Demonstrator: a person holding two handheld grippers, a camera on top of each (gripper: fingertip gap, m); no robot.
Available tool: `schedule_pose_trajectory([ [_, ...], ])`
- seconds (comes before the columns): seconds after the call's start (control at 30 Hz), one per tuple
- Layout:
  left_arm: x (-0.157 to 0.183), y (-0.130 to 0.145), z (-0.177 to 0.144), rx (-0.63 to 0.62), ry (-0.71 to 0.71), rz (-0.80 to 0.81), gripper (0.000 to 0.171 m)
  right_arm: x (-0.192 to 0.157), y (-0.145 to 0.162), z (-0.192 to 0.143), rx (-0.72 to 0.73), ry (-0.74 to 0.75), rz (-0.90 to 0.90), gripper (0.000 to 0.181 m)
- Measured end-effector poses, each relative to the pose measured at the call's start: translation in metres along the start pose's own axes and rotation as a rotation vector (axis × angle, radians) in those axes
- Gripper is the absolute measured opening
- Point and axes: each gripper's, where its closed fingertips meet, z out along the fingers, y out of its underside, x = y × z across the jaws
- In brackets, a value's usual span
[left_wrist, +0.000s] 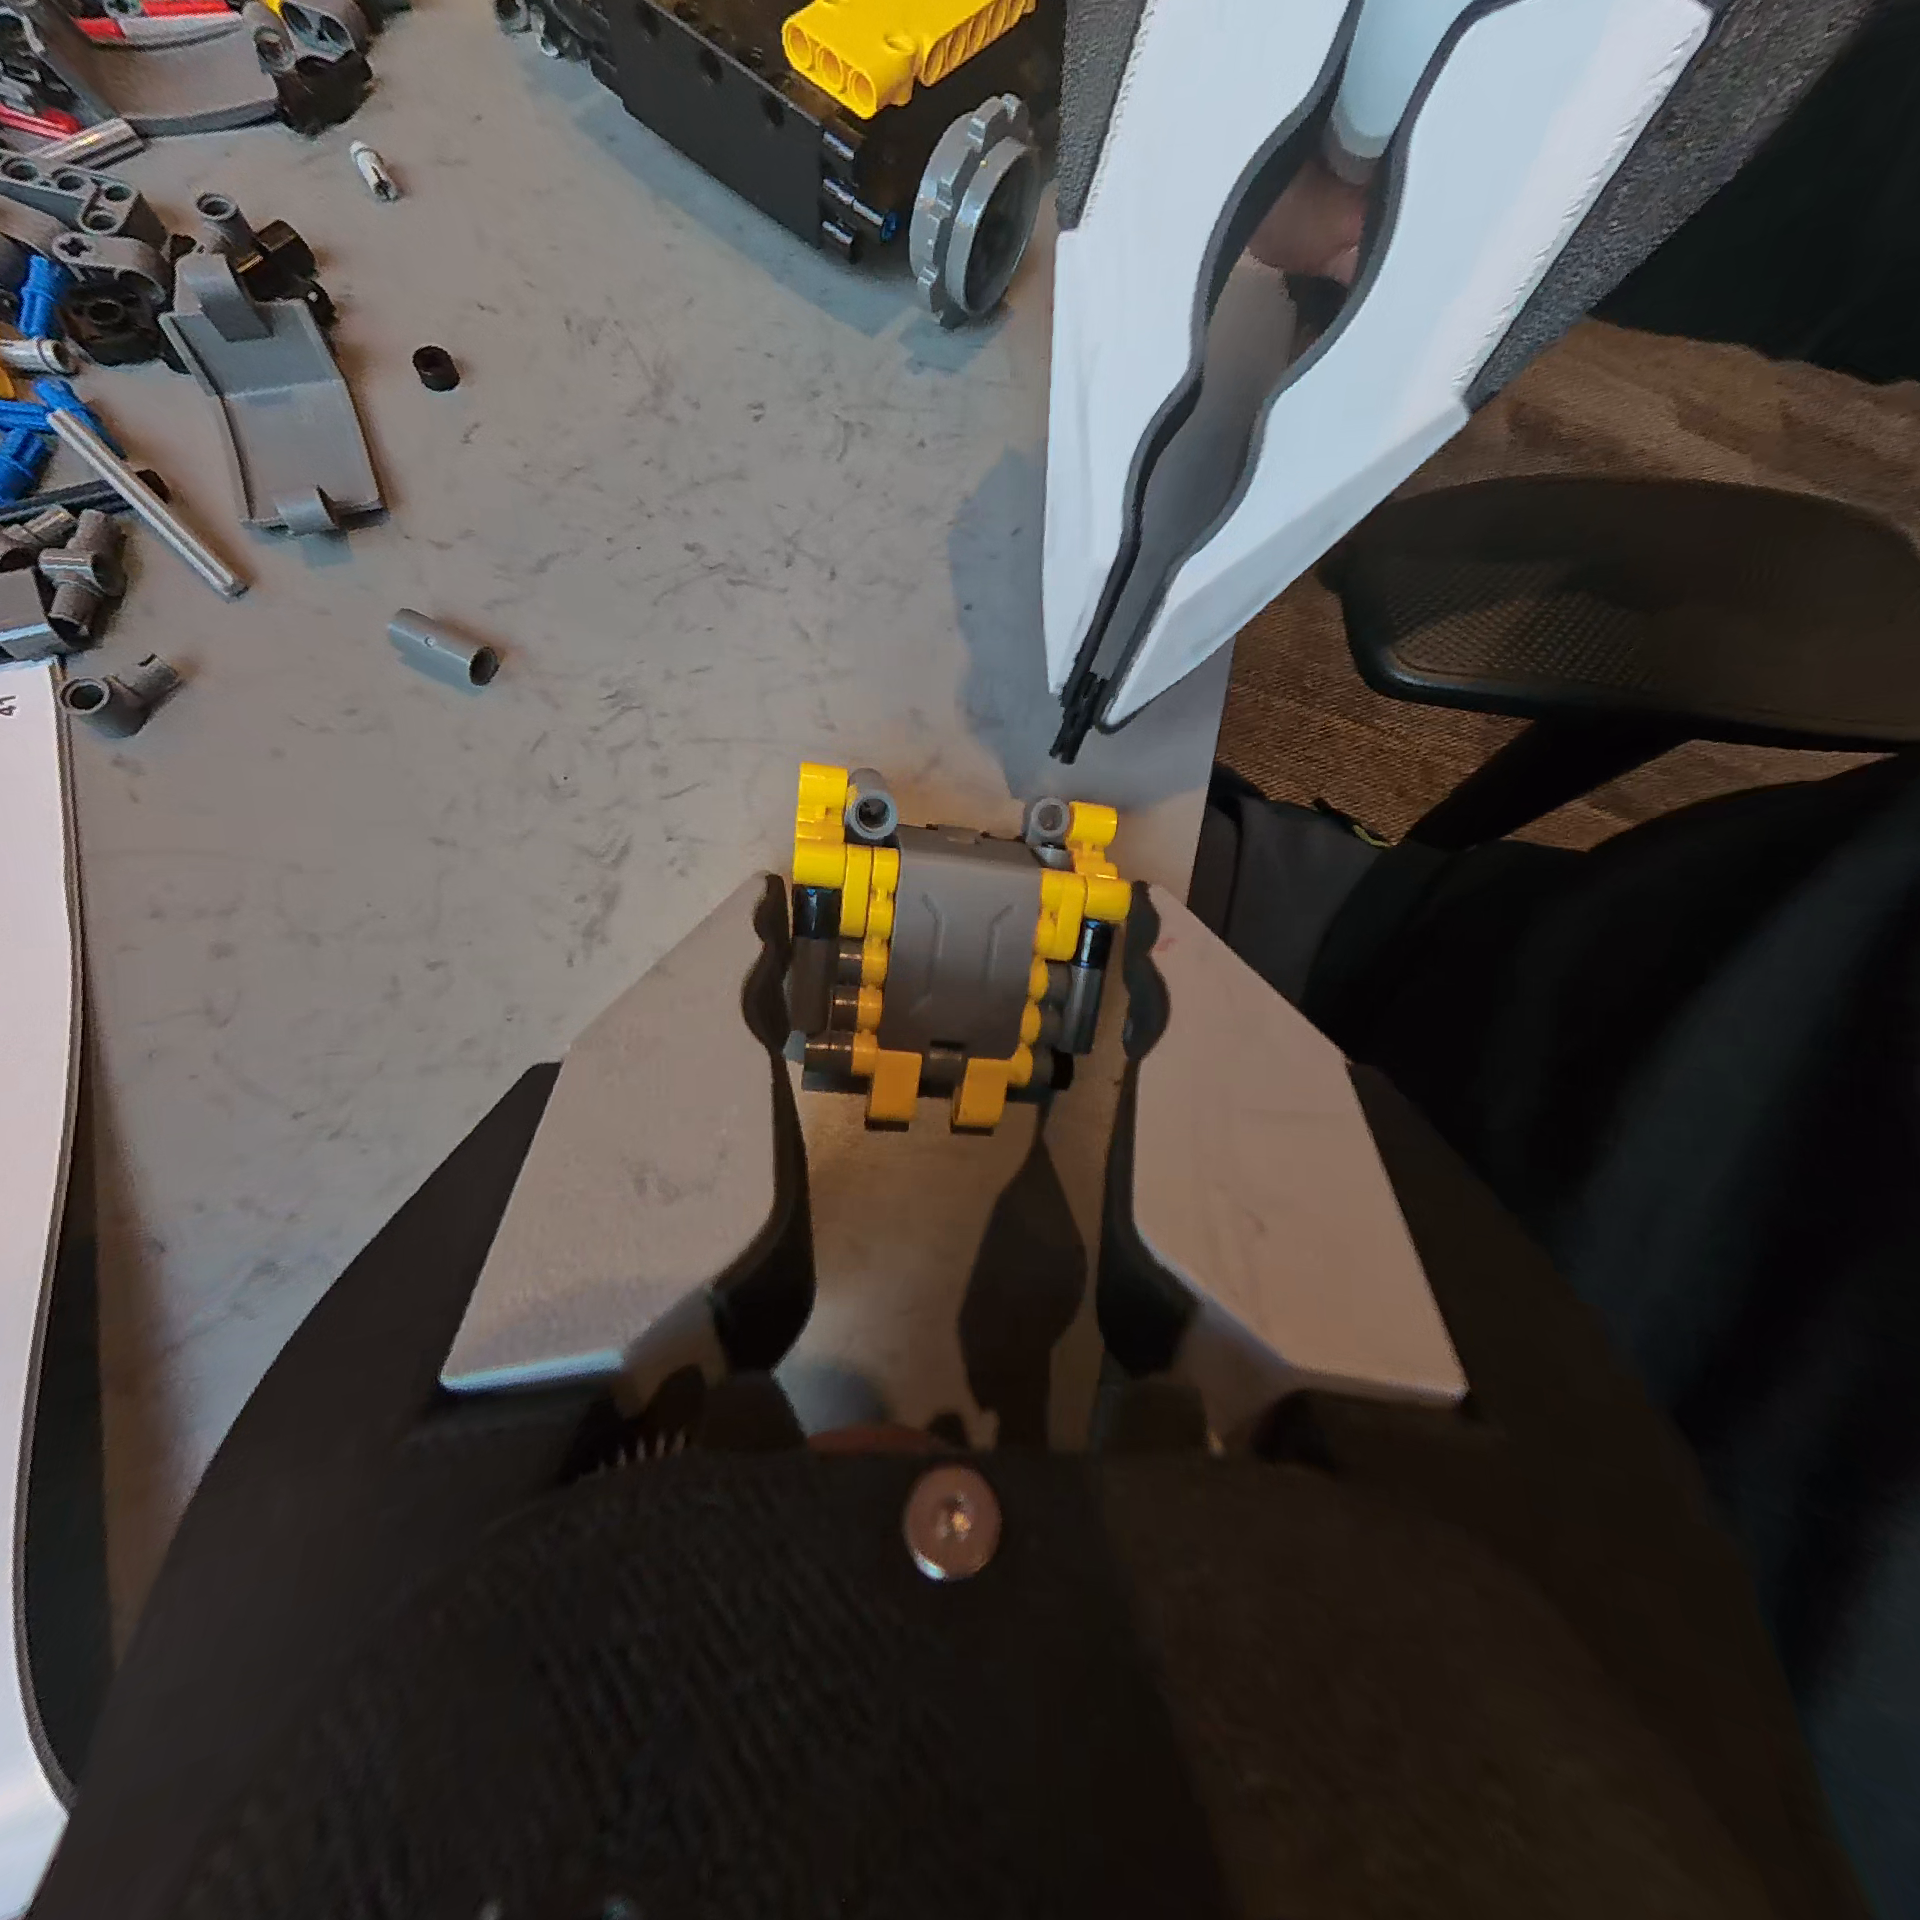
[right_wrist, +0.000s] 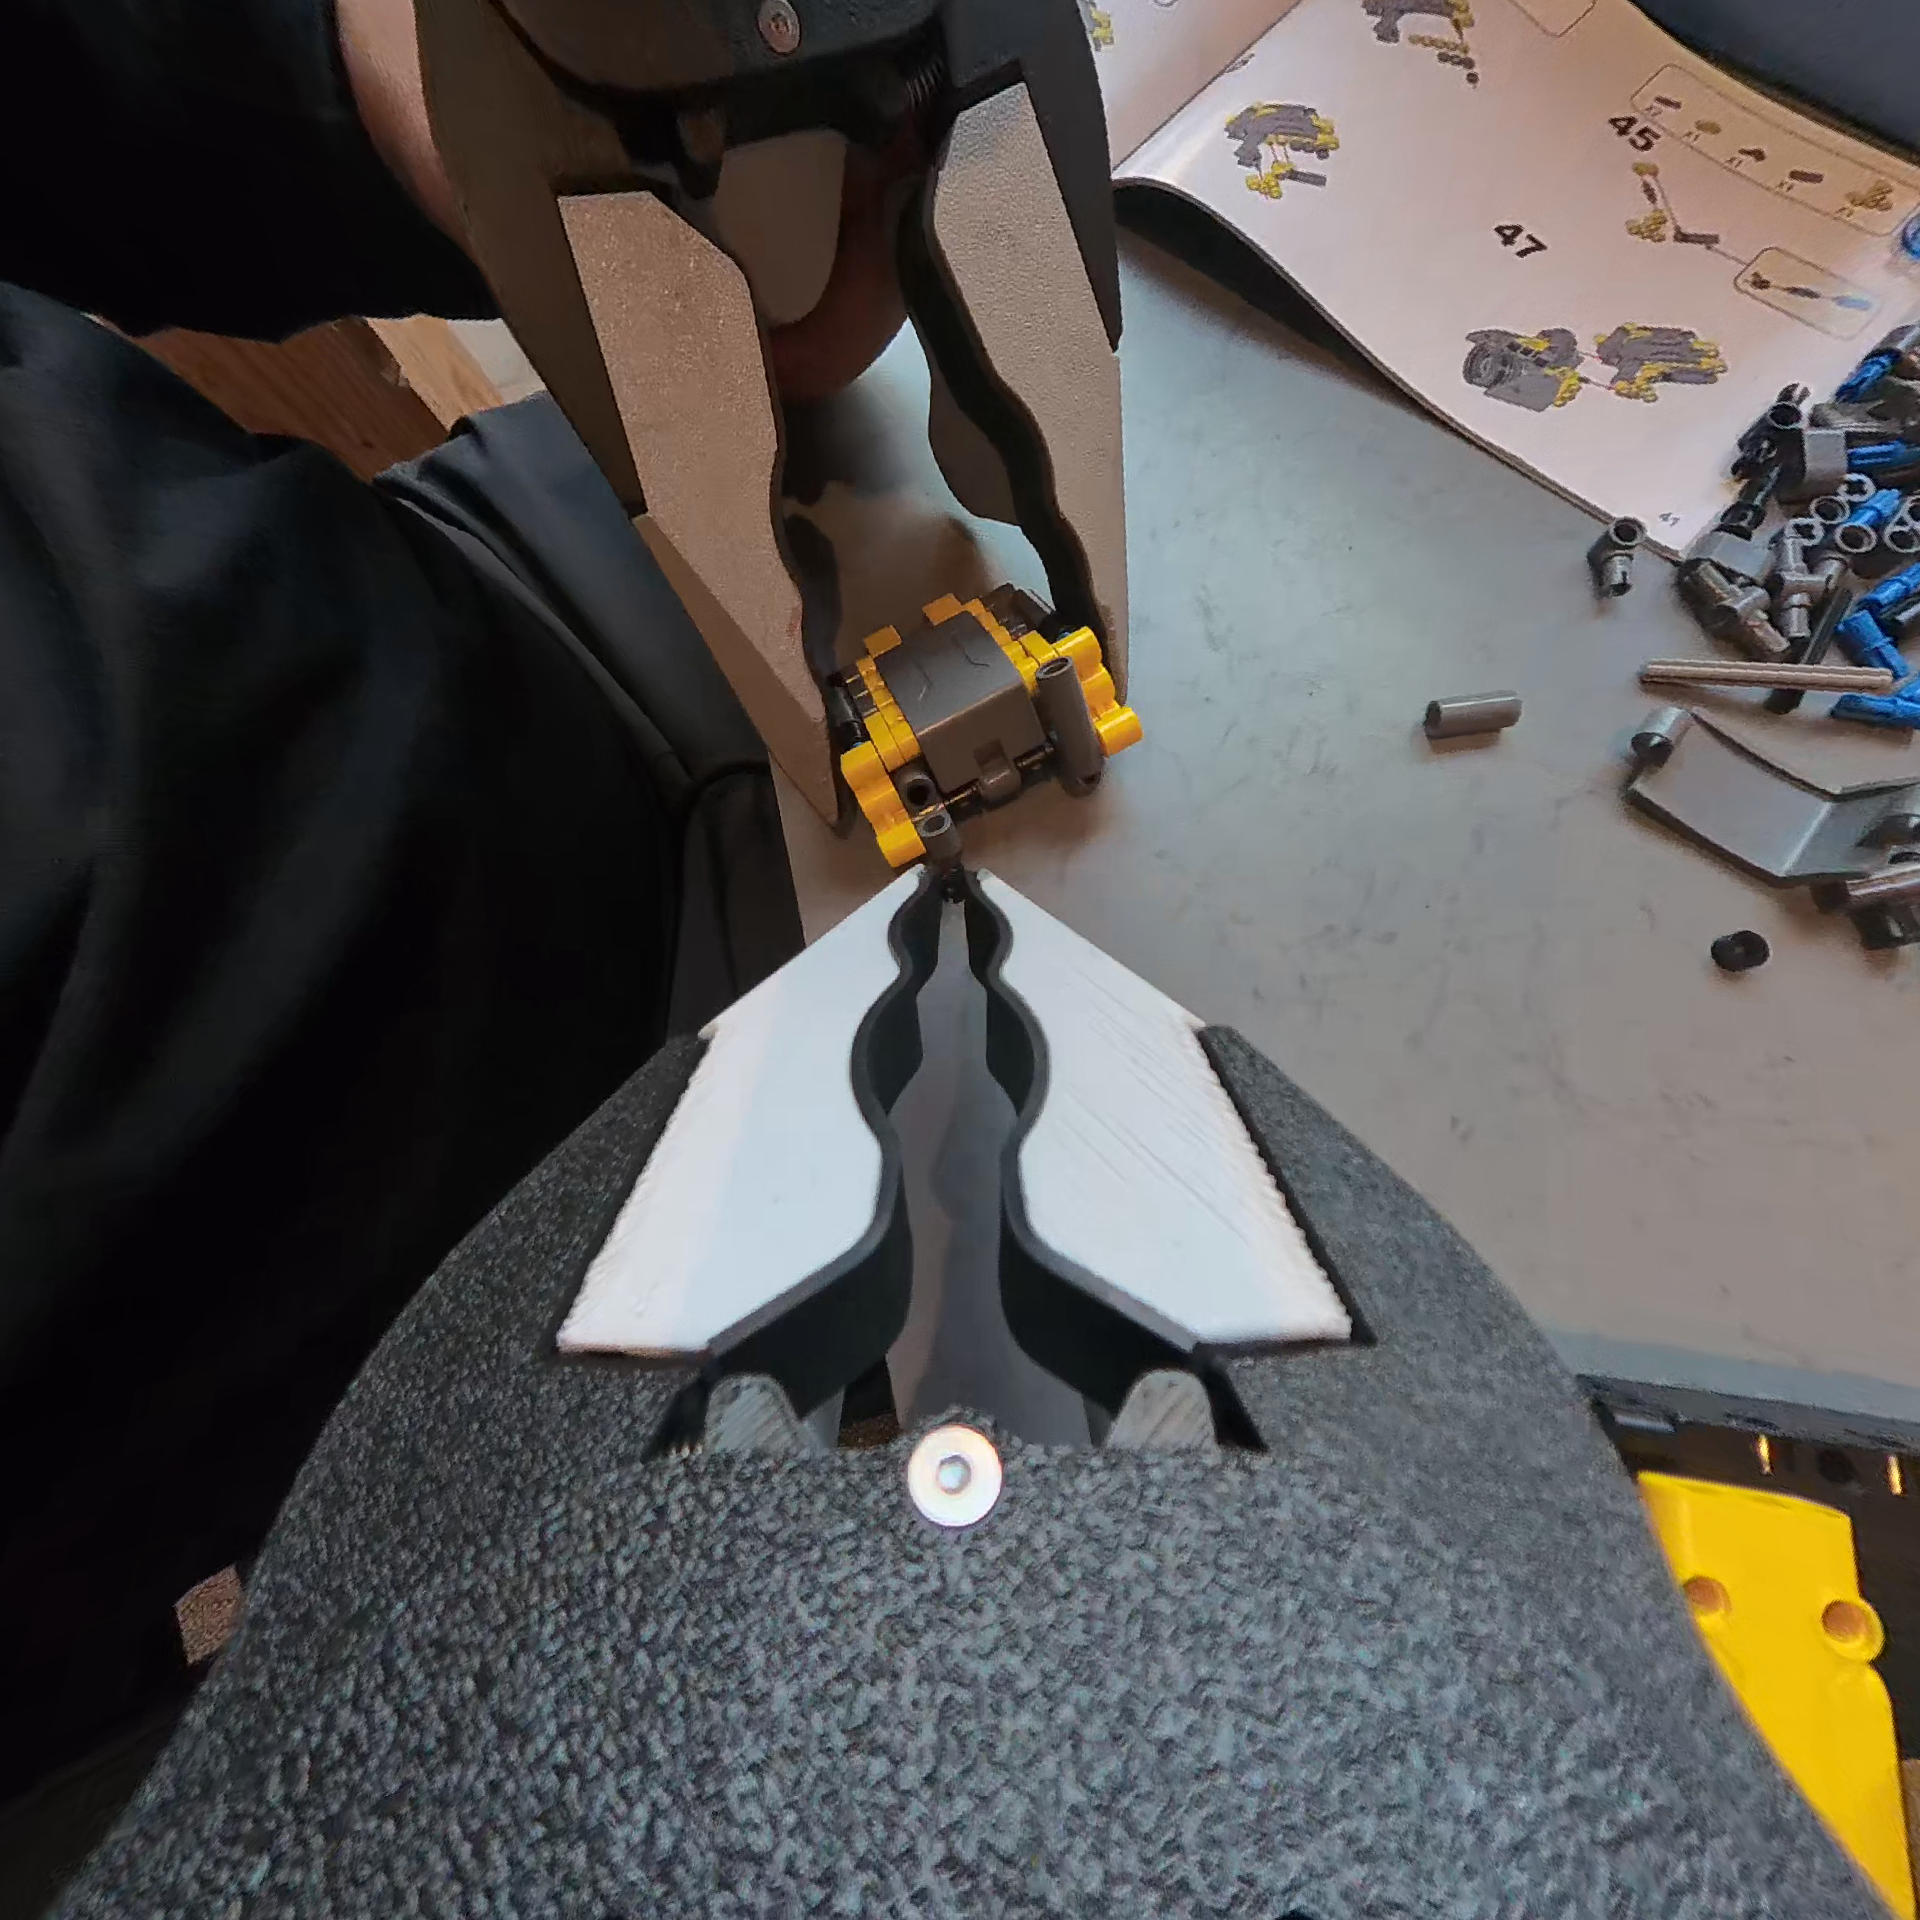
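Scuffed grey bench (left_wrist: 623, 935) carries loose plastic parts at its edge. Left gripper (left_wrist: 951, 966), with matte grey fingers, clamps a blocky yellow-and-grey brick assembly (left_wrist: 961, 971) resting on it. Right gripper (right_wrist: 948, 883), white-fingered, pinches a thin black pin (right_wrist: 950, 885) just beside the assembly; the pin is mostly hidden.

The brick assembly (left_wrist: 956, 945) sits on the table (left_wrist: 623, 831) at its edge, between the left gripper (left_wrist: 951, 935) fingers. Right gripper (right_wrist: 948, 883) tips sit just beside it. Loose parts (right_wrist: 1808, 540) lie farther out, booklet (right_wrist: 1455, 208) beyond them.
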Motion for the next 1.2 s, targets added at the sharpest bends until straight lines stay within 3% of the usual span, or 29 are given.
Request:
schedule_pose_trajectory([
  [0.4, -0.003, 0.002, -0.015, -0.082, -0.032, 0.036, 0.062, -0.004, -0.012, 0.007, -0.084, 0.06, -0.151, 0.003],
  [0.63, -0.002, 0.006, -0.02, -0.065, -0.051, 0.043, 0.061, -0.007, -0.008, 0.024, -0.088, 0.028, -0.136, 0.003],
  [0.83, -0.01, 0.02, -0.03, -0.084, -0.065, 0.031, 0.061, -0.004, -0.01, 0.019, -0.073, 0.034, -0.127, 0.003],
  [1.2, -0.011, 0.017, -0.028, -0.206, -0.083, 0.138, 0.061, -0.013, -0.028, 0.029, -0.12, 0.036, -0.258, 0.003],
])
